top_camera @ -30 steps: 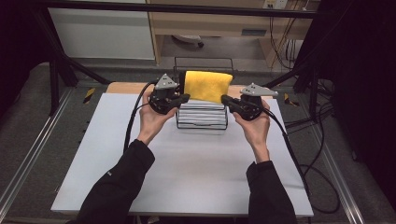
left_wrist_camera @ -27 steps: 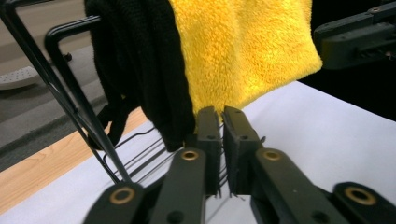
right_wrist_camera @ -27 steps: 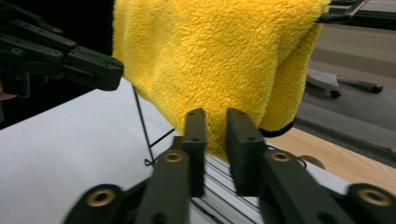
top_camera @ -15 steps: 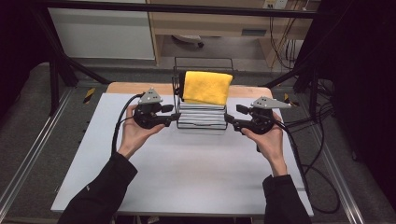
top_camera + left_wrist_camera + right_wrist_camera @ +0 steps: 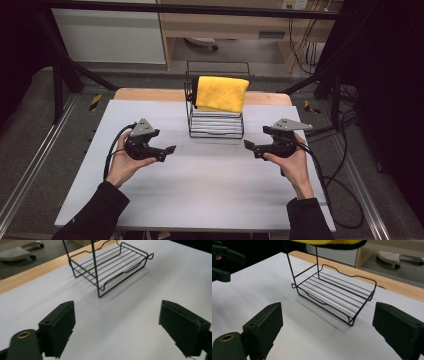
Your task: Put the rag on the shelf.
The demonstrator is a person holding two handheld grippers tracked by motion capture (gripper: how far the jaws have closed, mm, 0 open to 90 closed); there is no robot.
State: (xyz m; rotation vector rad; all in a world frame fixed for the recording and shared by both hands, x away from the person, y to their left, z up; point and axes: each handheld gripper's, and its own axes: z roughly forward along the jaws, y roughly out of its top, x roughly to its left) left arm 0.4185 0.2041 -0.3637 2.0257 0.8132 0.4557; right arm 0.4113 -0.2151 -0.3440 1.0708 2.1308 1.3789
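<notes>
A yellow cloth (image 5: 221, 93) hangs over the top bar of a black wire rack (image 5: 216, 127) at the back middle of the white table (image 5: 200, 200). My left gripper (image 5: 169, 151) is to the left of the rack and nearer the person, low over the table. Its jaws have just been opening and stand wide apart with nothing between them (image 5: 125, 330). My right gripper (image 5: 249, 146) mirrors it on the rack's right, and it too has just been opening and holds nothing (image 5: 327, 335). The rack's wire shelf (image 5: 334, 297) lies ahead, with the cloth's lower edge (image 5: 329, 242) above it.
A wooden strip (image 5: 150, 95) runs along the table's far edge behind the rack. Cables (image 5: 325, 185) trail from the right gripper over the table's right side. In the right gripper view the left gripper (image 5: 224, 260) sits far off at the upper left.
Both hands have drawn away from the cloth's ends, outward and back toward the person, and sunk toward the table. Both sets of jaws have opened. The cloth stays on the rack.
</notes>
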